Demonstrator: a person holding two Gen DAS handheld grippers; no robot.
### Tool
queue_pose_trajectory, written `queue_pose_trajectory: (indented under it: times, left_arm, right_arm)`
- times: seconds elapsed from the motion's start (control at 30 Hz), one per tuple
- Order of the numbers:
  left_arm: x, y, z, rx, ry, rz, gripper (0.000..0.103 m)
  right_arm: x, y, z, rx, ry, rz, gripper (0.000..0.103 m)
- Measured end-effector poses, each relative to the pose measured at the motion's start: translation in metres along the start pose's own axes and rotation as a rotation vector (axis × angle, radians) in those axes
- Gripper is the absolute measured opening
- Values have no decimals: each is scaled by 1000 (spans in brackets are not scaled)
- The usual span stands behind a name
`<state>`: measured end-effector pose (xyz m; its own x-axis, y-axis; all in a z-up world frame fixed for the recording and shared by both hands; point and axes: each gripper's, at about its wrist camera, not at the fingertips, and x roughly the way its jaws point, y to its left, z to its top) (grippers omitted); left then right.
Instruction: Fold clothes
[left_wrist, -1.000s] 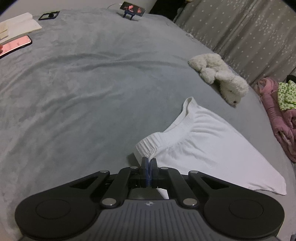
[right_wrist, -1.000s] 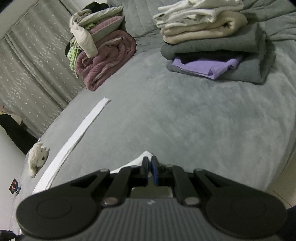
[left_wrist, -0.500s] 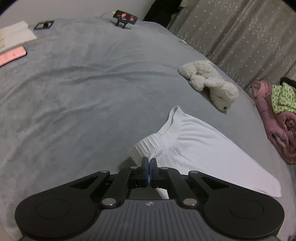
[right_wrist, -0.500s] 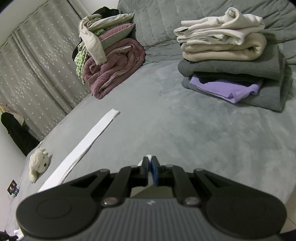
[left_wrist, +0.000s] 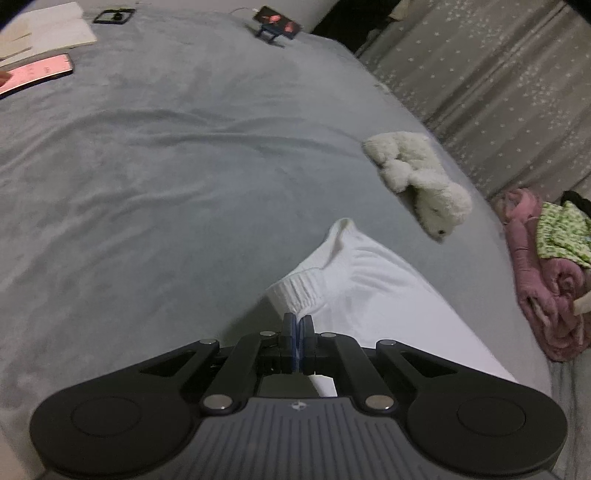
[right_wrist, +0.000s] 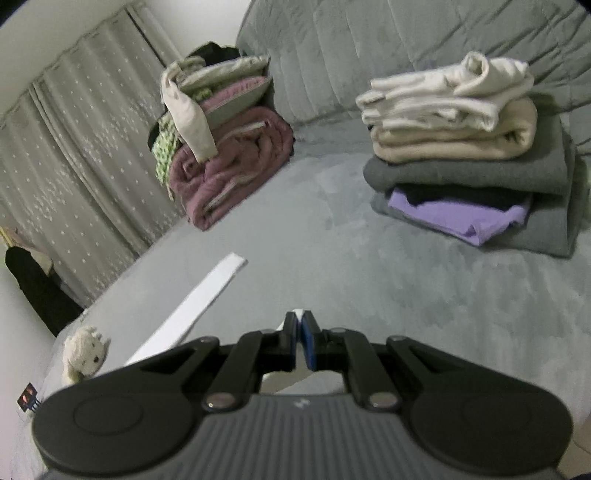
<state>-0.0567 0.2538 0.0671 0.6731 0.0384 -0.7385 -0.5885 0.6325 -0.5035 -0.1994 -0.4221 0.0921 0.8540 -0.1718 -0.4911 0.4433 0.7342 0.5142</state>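
Observation:
White trousers (left_wrist: 373, 295) lie stretched over the grey bed cover (left_wrist: 147, 192). In the left wrist view, my left gripper (left_wrist: 298, 320) is shut on the ribbed elastic waistband, which bunches just ahead of the fingers. In the right wrist view, my right gripper (right_wrist: 299, 318) is shut on a small white corner of the same garment, mostly hidden by the fingers. A long white leg strip (right_wrist: 192, 306) runs away to the left of it, flat on the cover.
A white plush toy (left_wrist: 417, 181) lies beyond the waistband. A rolled pink blanket with unfolded clothes (right_wrist: 221, 155) sits by the curtain. A stack of folded clothes (right_wrist: 469, 155) stands at the right. A phone stand (left_wrist: 277, 24), notebook and pink device (left_wrist: 33, 75) lie at the bed's far end.
Both grippers have risen and tilted, still holding the white trousers. The waistband has drawn up closer to the left fingers. The right view now looks further up the bed.

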Motion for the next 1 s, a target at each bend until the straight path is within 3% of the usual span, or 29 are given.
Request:
queue_pose_trajectory:
  times: [0.17, 0.5, 0.7, 1.0]
  left_arm:
    - [6, 11, -3, 7, 19, 28, 0]
    - [7, 9, 4, -15, 12, -26, 0]
    - [11, -8, 16, -57, 16, -4, 0]
    - [42, -50, 43, -112, 57, 109, 0]
  right_arm:
    - [-9, -6, -6, 39, 25, 8, 5]
    - [-4, 14, 2, 27, 4, 10, 5]
    - [23, 39, 27, -27, -20, -12, 5]
    - [99, 84, 72, -80, -18, -36, 5]
